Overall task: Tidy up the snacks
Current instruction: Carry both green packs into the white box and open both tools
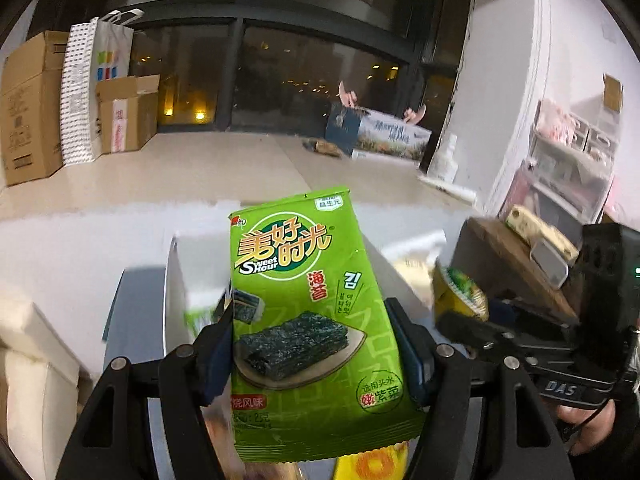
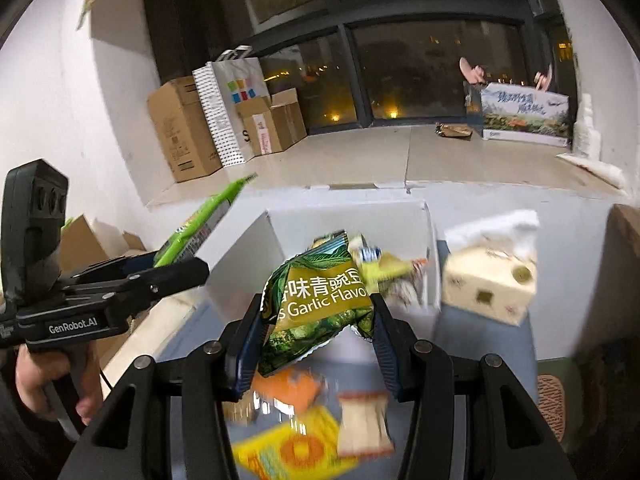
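My left gripper (image 1: pixel 316 344) held the seaweed packet (image 1: pixel 316 320) upright, left of my right gripper (image 2: pixel 316 332) with the pea bag (image 2: pixel 320 300). The open box (image 2: pixel 352 216) stood behind them, the tissue box (image 2: pixel 488 280) to its right.

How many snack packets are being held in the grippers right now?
2. A green seaweed packet is clamped in the left gripper, and a garlic green pea packet is clamped in the right gripper. More snacks lie loose below, blurred.
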`<state>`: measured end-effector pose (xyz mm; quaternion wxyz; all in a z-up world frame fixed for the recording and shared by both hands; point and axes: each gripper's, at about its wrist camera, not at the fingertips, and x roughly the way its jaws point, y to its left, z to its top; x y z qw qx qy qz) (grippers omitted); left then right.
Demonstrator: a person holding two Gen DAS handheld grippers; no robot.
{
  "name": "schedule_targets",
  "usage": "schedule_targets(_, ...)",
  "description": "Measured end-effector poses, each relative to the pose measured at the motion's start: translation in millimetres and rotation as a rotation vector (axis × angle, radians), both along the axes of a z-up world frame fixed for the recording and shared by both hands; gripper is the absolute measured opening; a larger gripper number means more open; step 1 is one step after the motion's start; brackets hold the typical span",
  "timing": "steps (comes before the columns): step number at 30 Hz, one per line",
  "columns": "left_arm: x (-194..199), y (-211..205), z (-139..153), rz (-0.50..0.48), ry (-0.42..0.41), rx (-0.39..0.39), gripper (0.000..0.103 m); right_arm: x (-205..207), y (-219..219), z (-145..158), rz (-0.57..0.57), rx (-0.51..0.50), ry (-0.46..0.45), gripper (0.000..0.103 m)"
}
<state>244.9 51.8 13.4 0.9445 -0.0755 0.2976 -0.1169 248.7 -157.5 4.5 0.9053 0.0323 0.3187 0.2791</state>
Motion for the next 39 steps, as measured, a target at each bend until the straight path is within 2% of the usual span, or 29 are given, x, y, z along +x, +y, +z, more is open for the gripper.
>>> schedule_targets(7, 73, 21, -8, 0.032, 0.037, 0.015, 0.073, 86, 28, -13, -0.039, 0.001, 0.092, 0.055)
schedule_targets(11, 103, 19, -24, 0.039, 0.061, 0.088, 0.076, 121, 39, -25, -0.035, -0.045, 0.125, 0.055)
schedule_targets(13, 118, 20, -34, 0.047, 0.106, 0.106, 0.077, 134, 42, -32, -0.025, -0.060, 0.149, 0.057)
schedule_targets(14, 118, 20, -38, 0.056, 0.129, 0.117, 0.084, 139, 42, -34, -0.039, -0.070, 0.155, 0.060)
schedule_targets(15, 122, 21, -43, 0.070, 0.155, 0.122, 0.097, 143, 41, -36, -0.055, -0.073, 0.153, 0.078)
schedule_targets(16, 124, 24, -47, 0.080, 0.174, 0.107, 0.103, 146, 39, -38, -0.063, -0.067, 0.151, 0.093)
schedule_targets(17, 123, 27, -50, 0.079, 0.178, 0.081, 0.103, 149, 38, -40, -0.066, -0.057, 0.154, 0.103)
schedule_targets(19, 123, 32, -56, 0.085, 0.192, 0.058, 0.103, 148, 34, -41, -0.065, -0.034, 0.134, 0.103)
schedule_targets(22, 120, 31, -59, 0.080, 0.194, 0.059, 0.103, 145, 29, -39, -0.094, -0.054, 0.103, 0.103)
schedule_targets(25, 113, 30, -57, 0.090, 0.191, 0.065, 0.103, 143, 24, -38, -0.095, -0.030, 0.118, 0.103)
schedule_targets(28, 97, 31, -48, 0.080, 0.156, 0.039, 0.103, 134, 20, -32, -0.089, -0.007, 0.109, 0.103)
schedule_targets(36, 28, 31, -22, 0.047, 0.073, -0.008, 0.103, 66, 7, -12, -0.044, 0.021, 0.022, 0.103)
schedule_targets(39, -7, 28, -18, 0.040, 0.032, -0.027, 0.103, 37, 0, -9, -0.019, 0.034, 0.015, 0.103)
